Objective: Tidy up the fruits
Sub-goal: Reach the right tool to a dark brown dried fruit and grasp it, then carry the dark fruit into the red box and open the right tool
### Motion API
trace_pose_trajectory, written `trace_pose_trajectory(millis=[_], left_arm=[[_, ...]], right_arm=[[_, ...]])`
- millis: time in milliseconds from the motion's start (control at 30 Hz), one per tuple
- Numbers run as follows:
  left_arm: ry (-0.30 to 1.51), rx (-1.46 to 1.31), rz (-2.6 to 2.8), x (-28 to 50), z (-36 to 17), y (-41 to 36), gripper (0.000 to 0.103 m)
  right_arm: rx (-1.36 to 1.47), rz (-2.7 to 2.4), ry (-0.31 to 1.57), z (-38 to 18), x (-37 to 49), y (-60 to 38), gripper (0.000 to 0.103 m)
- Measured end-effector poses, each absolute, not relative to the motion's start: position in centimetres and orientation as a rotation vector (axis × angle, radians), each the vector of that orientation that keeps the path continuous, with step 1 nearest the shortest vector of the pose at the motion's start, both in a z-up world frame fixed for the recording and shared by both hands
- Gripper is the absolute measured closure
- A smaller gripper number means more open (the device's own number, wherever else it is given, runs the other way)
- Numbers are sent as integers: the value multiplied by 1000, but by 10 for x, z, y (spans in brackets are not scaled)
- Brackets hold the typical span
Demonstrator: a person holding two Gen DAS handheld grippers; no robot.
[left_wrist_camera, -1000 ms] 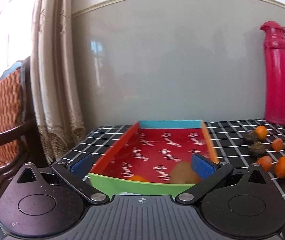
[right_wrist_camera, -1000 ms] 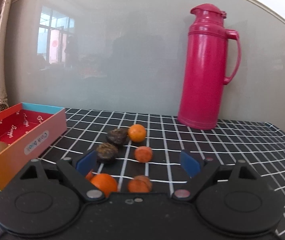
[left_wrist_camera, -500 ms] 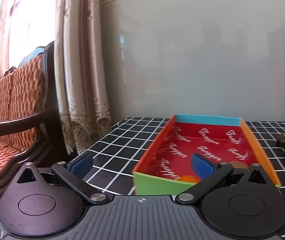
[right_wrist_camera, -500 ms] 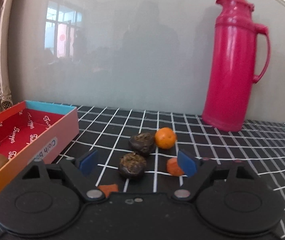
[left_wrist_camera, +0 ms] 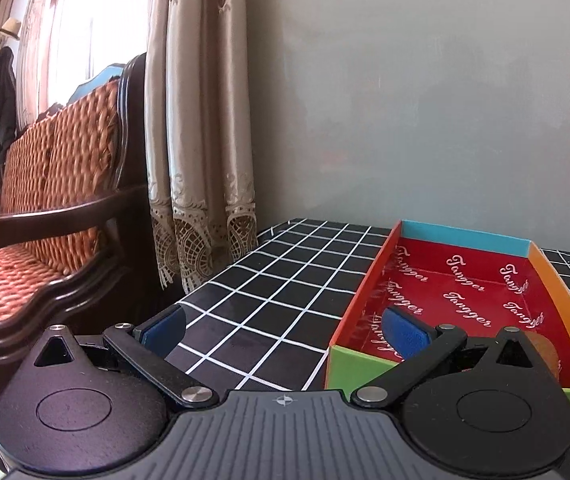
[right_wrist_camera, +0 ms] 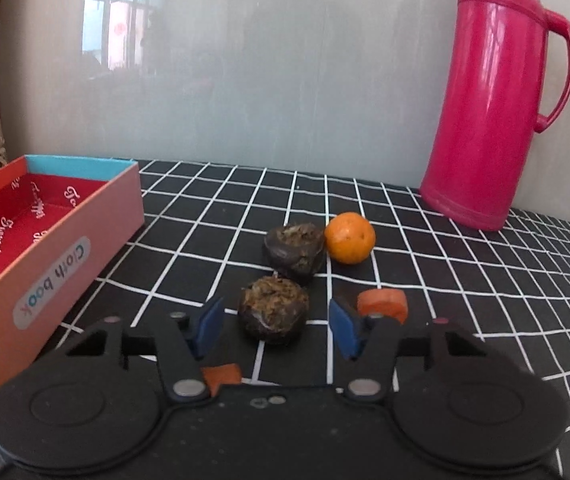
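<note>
rough round dark fruit (right_wrist_camera: 273,312) btwn closing right gripper (right_wrist_camera: 275,330) pads.

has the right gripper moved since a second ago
Yes. The right gripper has advanced past the near oranges toward the pink flask; its closing jaws now flank a dark fruit.

1. Left gripper (left_wrist_camera: 283,326): matte black body with two teardrop-shaped housings, each bearing a round recessed disc and a small triangular cut-out near its tip.
2. Black link bars run inward from the housings, pinned with silver round-head screws.
3. Fingers (left_wrist_camera: 403,334) carry blue pads, slightly textured.
4. Centre plate is grey, ribbed with parallel grooves, and marked with a small crosshair symbol.
5. Right gripper (right_wrist_camera: 275,330): same black twin housings, silver pivot screws, blue pads (right_wrist_camera: 343,330); two tiny round marks sit at mid-body.
</note>
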State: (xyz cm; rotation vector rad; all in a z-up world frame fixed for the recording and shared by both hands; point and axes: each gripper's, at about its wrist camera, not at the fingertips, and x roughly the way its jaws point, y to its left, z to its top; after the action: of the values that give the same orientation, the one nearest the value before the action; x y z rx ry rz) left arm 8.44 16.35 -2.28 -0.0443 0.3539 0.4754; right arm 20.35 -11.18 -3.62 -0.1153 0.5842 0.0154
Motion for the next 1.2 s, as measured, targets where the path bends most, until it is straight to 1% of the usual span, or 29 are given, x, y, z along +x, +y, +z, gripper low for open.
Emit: trace_pose_trajectory(millis=[33, 100, 267, 567, 700, 933, 1200], left_arm=[[358, -48, 477, 85, -23, 165, 0], [366, -55, 480, 85, -24, 165, 0], [363, -63, 482, 83, -24, 167, 0], [348, -62, 490, 76, -21, 171, 0], [346, -69, 507, 70, -20, 179, 0], [321, -74, 503, 58, -17, 189, 0], [323, -72, 510, 49, -15, 200, 0]], right_arm=[[-114, 18, 588, -37, 205, -112, 52], [-118, 19, 608, -38, 207, -111, 64], [-111, 31, 612, -39, 207, -111, 64], [-103, 51, 560, -25, 191, -100, 64], [-106, 82, 535, -17, 183, -85, 64], [-104, 150, 417, 6, 162, -58, 64], [-125, 259, 379, 13, 147, -16, 64]])
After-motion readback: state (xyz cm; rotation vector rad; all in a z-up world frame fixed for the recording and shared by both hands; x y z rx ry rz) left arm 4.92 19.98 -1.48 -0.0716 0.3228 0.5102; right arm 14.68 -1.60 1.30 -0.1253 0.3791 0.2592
